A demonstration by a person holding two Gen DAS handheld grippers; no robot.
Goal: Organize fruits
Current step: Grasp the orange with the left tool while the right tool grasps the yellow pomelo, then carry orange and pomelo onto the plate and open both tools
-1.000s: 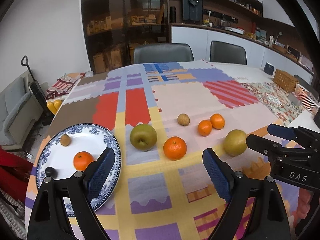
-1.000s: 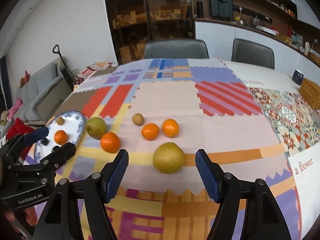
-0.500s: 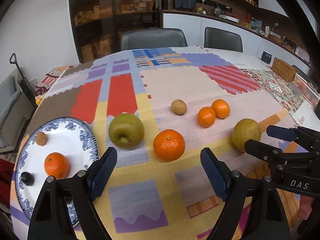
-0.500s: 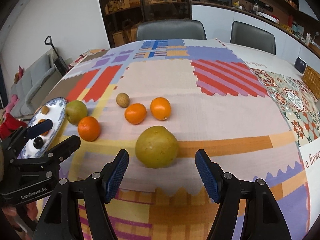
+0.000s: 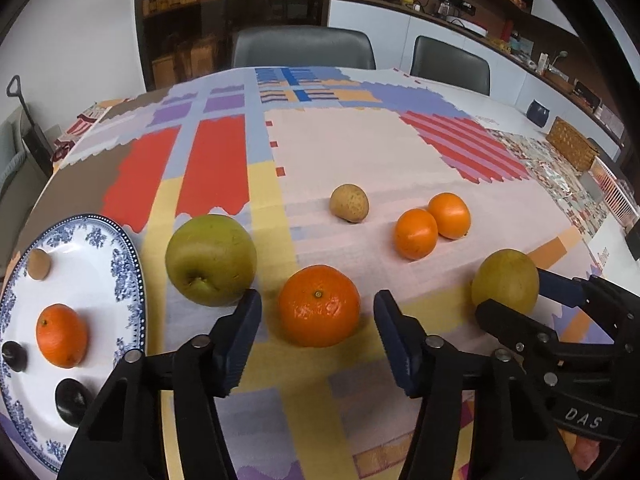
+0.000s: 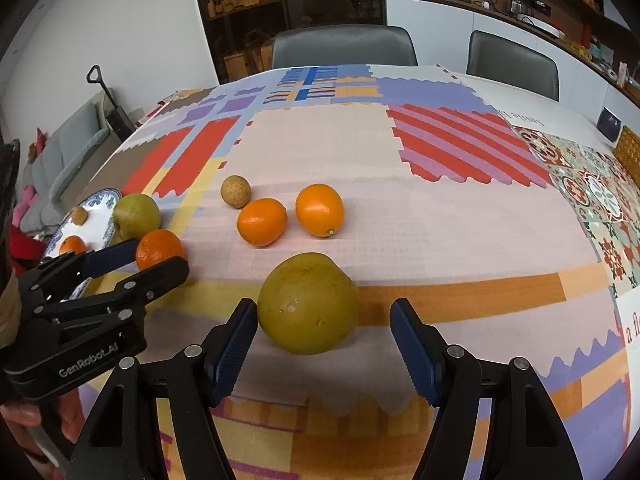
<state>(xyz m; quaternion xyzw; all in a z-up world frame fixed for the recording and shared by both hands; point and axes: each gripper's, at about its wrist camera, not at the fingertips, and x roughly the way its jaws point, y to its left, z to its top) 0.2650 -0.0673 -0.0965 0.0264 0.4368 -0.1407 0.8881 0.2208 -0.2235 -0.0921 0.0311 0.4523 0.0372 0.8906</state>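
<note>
My left gripper is open, its blue pads on either side of a large orange on the patchwork cloth, not touching it. A green pear lies just left of it, beside the blue-and-white plate, which holds a small orange, a brown fruit and two dark fruits. My right gripper is open around a yellow-green pear, which also shows in the left wrist view. Two small oranges and a brown round fruit lie beyond.
The two grippers are close side by side; the right gripper shows in the left wrist view and the left gripper in the right wrist view. Two grey chairs stand behind the table. A wicker basket sits at the far right.
Both grippers have moved forward and down. The left one has closed in on the large orange, the right one on the yellow-green pear. Both stay open.
</note>
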